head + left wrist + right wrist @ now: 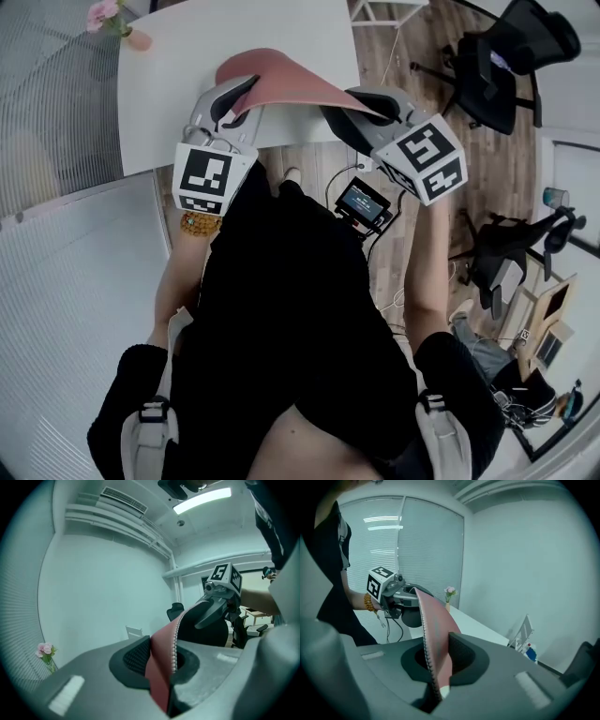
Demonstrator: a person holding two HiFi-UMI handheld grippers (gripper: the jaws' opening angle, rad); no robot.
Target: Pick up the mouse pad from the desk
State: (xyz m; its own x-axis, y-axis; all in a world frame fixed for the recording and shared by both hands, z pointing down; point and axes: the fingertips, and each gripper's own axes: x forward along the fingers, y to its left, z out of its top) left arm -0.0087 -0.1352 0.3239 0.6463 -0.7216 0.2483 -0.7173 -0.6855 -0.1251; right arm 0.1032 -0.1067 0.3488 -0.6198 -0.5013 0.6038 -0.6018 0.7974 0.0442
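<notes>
Head view: you're at the near edge of the white tabletop (187, 66), and its surface is bare apart from a vase (139, 39) with pink flowers (103, 13) at the far left corner. There's wood floor (412, 56) on the right, with a black office chair (511, 56) well apart from you and a small screen (364, 202) on cables just below the tabletop edge. The pink mouse pad (281, 80) hangs over that near edge, bowed upward. Your left tool (232, 101) is clamped on its left end and your right tool (361, 108) on its right end. Left gripper view: both jaws are clenched on the pad's edge (161, 667), with its stitched border running up between them. The pad arcs away to the right tool (213, 609). Open air all round, wall and flowers (46, 651) far off. Right gripper view: jaws are pinched on the opposite edge of the pad (433, 639). The sheet stands on edge and curves off to the left tool (401, 599) in front of the glass wall (426, 545). The tabletop (480, 627) lies beyond the pad, and I see no contact with it here.
</notes>
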